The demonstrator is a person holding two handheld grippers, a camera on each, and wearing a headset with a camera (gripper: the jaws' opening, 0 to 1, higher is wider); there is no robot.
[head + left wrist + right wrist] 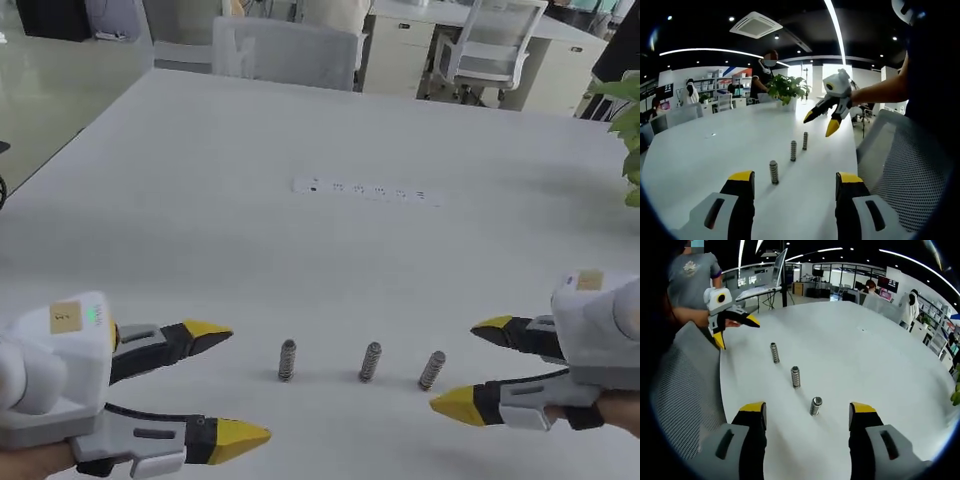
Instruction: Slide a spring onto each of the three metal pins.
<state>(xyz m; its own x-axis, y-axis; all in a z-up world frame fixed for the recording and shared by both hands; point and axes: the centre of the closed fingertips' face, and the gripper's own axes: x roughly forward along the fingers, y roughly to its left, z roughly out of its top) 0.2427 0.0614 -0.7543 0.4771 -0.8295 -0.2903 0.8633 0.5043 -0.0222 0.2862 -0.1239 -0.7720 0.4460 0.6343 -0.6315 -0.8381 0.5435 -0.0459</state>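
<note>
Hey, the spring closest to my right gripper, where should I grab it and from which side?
Grip the nearest spring around the middle of its coils, coming in level from the right, where the right gripper faces it with jaws open. It stands nearly upright, leaning slightly, and the middle spring stands apart on its far side, so a side-on pinch looks cleanest.

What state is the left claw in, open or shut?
Open: the left claw has its yellow tips wide apart, with table showing between them.
</note>
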